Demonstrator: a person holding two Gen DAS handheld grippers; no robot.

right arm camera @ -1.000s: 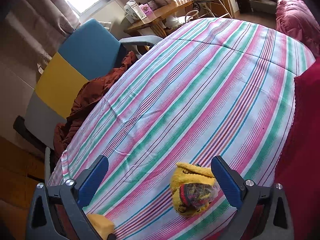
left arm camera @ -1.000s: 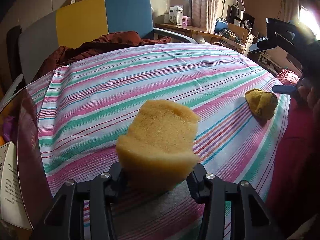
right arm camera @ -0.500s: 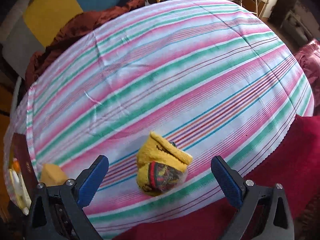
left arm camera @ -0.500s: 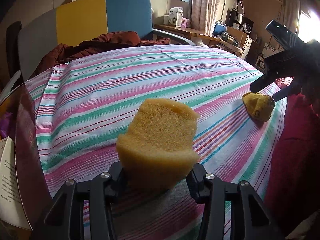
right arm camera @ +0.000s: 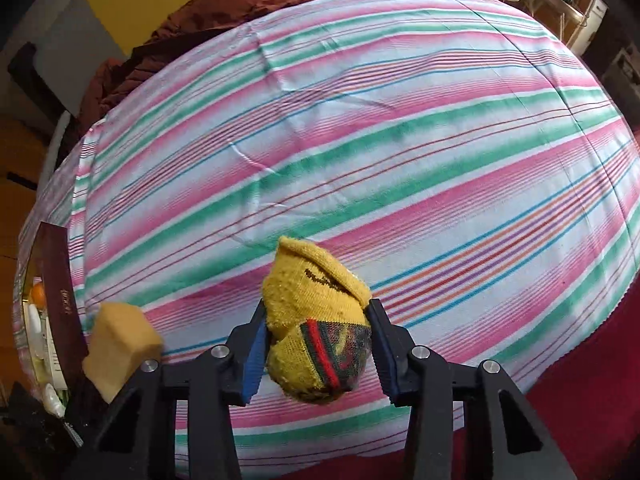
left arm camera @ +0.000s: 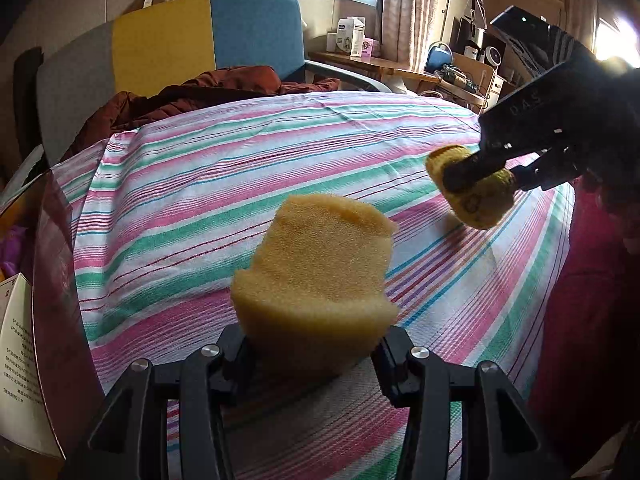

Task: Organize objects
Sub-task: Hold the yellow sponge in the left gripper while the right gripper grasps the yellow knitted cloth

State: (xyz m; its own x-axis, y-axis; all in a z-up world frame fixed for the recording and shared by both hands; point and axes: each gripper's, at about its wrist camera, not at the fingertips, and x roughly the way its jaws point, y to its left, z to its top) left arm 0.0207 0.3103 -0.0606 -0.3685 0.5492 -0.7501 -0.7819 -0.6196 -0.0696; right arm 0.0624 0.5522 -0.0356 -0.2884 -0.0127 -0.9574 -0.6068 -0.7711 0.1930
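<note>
Over striped cloth (right arm camera: 400, 128): right gripper (right arm camera: 316, 350) jaws closing onto rolled yellow sock (right arm camera: 316, 320); left gripper (left arm camera: 314, 354) clamps sponge (left arm camera: 316, 272); maroon box (left arm camera: 60, 280) at left edge, brown jacket (left arm camera: 192, 92) beyond

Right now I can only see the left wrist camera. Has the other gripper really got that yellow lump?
Observer: Yes. The right gripper is closing on a rolled sock, with a blue pad on each side of it.
Operator: Is it all yellow?
Observer: No, its near end has a red and green striped band.
Operator: What's in the box beside my sponge?
Observer: The box holds white bottles and something orange.
</note>
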